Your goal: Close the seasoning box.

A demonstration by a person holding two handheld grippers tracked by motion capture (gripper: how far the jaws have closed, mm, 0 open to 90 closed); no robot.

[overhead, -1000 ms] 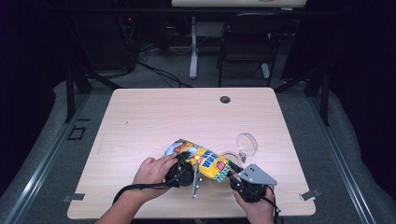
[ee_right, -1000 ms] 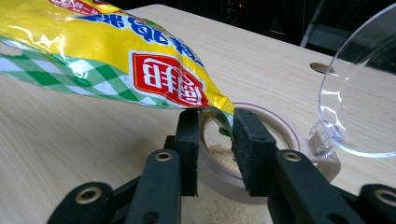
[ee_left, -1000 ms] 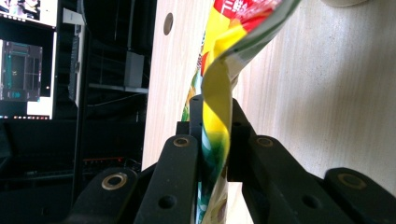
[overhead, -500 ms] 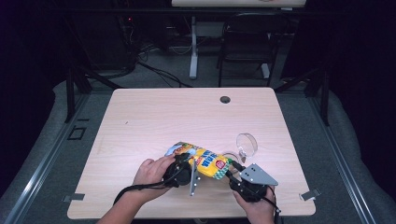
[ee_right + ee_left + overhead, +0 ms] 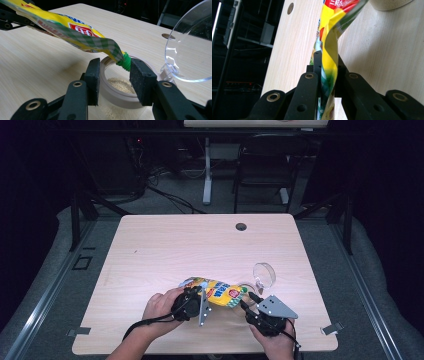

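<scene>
Clamping the flat end of the yellow pouch (image 5: pixel 329 75), the left gripper (image 5: pixel 196 301) holds it tilted near the desk's (image 5: pixel 165 245) front edge, its green spout (image 5: pixel 124 62) over the open jar (image 5: pixel 120 96). The right gripper (image 5: pixel 113 75), jaws just spread, straddles spout and jar rim without pressing. Some granules already lie inside; judged mid-pour, closing the hinged clear lid (image 5: pixel 190 47) remains.

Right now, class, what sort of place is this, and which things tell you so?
Probably a lab or workshop recording station: a bare wooden table on grey carpet, with cables and equipment stands in the dark behind it.
</scene>
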